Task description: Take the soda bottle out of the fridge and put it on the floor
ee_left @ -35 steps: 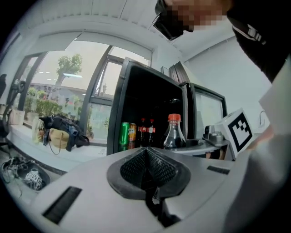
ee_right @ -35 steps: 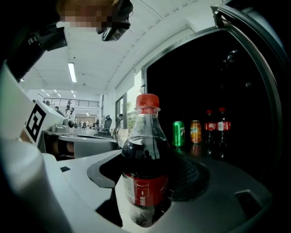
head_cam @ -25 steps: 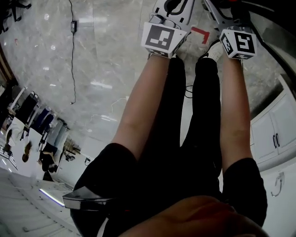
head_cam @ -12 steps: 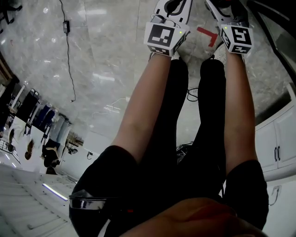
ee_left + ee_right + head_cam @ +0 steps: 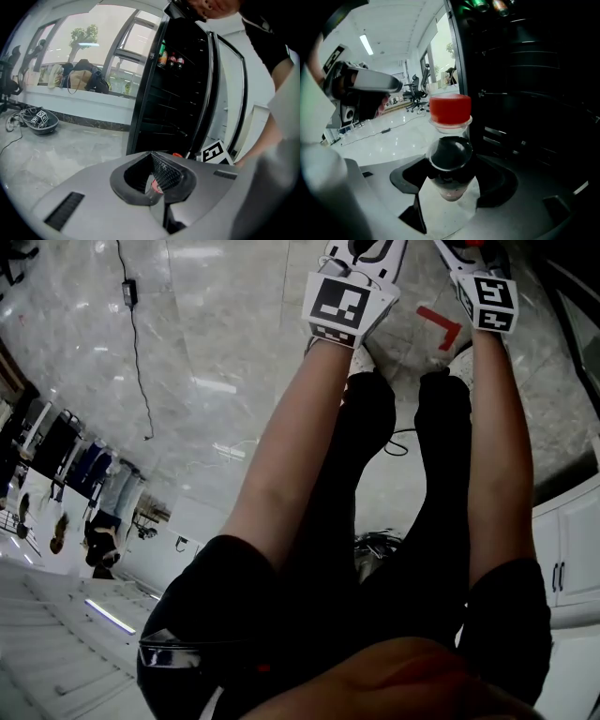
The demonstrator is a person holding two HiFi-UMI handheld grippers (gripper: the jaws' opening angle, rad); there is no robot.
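Soda bottle (image 5: 450, 157) sits clamped between the jaws of the right gripper (image 5: 450, 183). Its dark shoulder rises just above the pads and its red cap (image 5: 450, 108) points away from the gripper, along the line of the jaws. The hold falls on the upper body, below the neck.

Dark drink fills what shows of the bottle, so it likely carries real weight for its size. The wall looks like smooth, rounded plastic: probably slick, with some give under a squeeze, but not fragile. A hold on the straighter wall below the shoulder seems safest, since the taper above would let it slide.

Ahead and to the right of this gripper stand the black shelves of the open fridge (image 5: 525, 93). To its left lies the pale, glossy floor (image 5: 393, 136), where the bottle is to go. The bottle is not yet down.

The left gripper (image 5: 157, 180) has its jaws drawn together with nothing between them. In its own view the fridge is ahead, with a few other bottles (image 5: 171, 60) high on a shelf.
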